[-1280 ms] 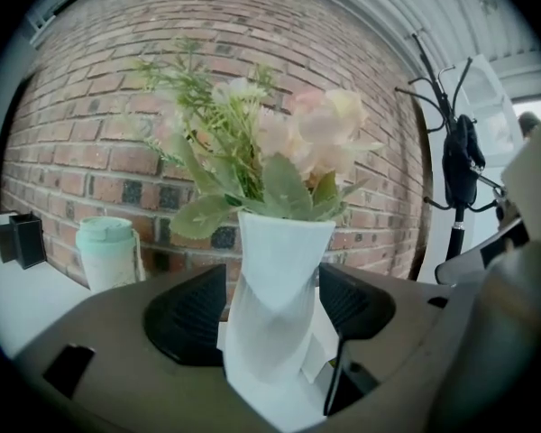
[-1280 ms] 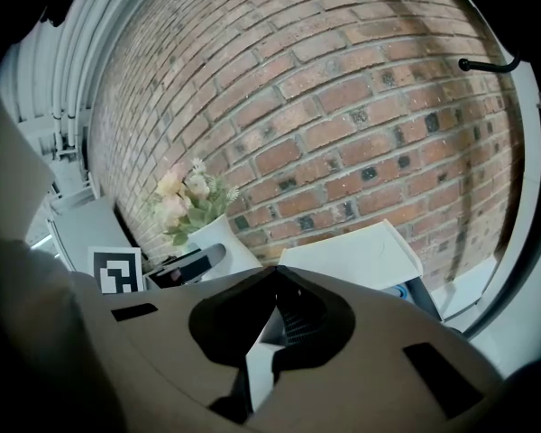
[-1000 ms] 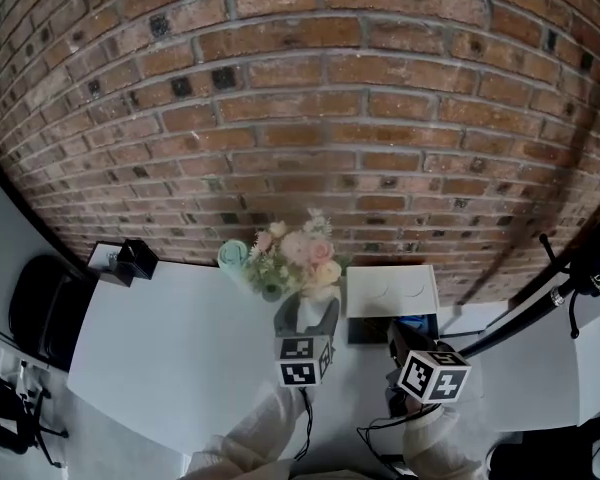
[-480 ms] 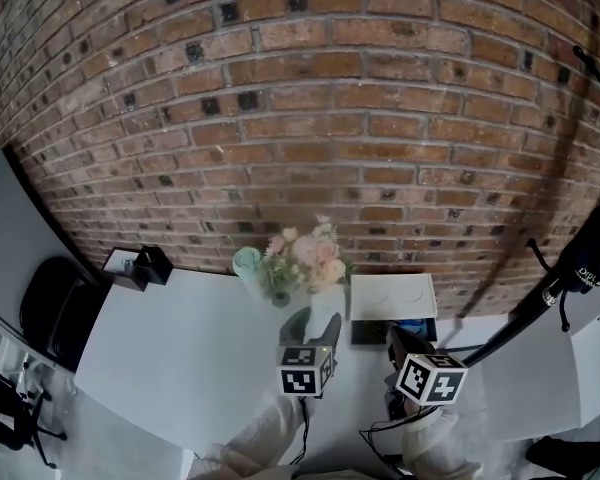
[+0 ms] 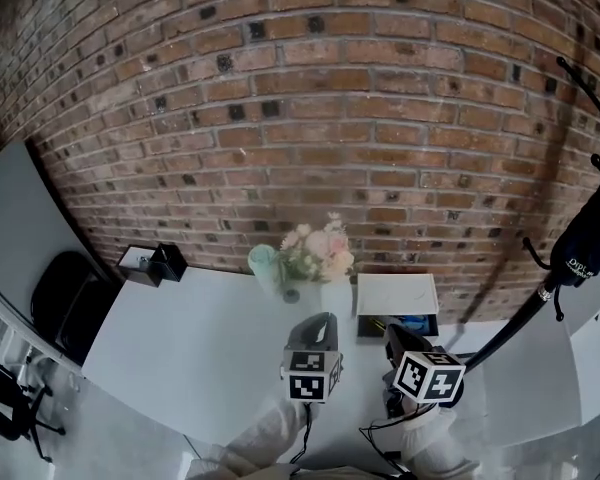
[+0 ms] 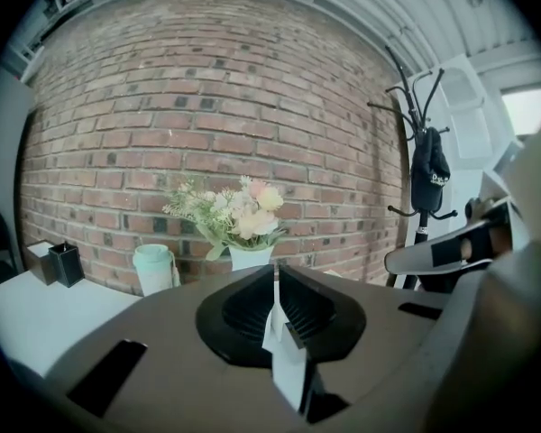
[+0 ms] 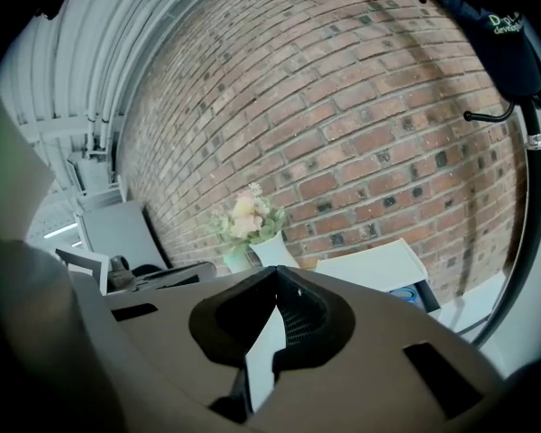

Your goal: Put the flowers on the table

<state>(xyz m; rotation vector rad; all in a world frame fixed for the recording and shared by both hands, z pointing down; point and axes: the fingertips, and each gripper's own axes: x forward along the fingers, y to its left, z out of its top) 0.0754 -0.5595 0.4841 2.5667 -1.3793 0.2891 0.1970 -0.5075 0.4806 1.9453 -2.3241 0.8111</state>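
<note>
A red brick wall (image 5: 310,118) stands at the back, and a white bench (image 5: 180,348) runs along it. The flowers (image 5: 317,250) sit in a white vase (image 5: 332,288) at the far side of the bench, right up by the wall, so they look safe from being knocked over. A pale green cup (image 5: 264,263) is just beside them on the left. A white box (image 5: 397,293) is just beside them on the right. A small black box (image 5: 167,261) sits well apart, at the left corner. The left tongs (image 5: 320,322) are near the vase but not touching it. Their jaws have just been closing and now meet with nothing between them. The right tongs (image 5: 393,336) are pressed together too, and empty, beside the white box. I think the job is done: the flowers stand upright on the bench by themselves, so the tongs have no need to hold anything.
</note>
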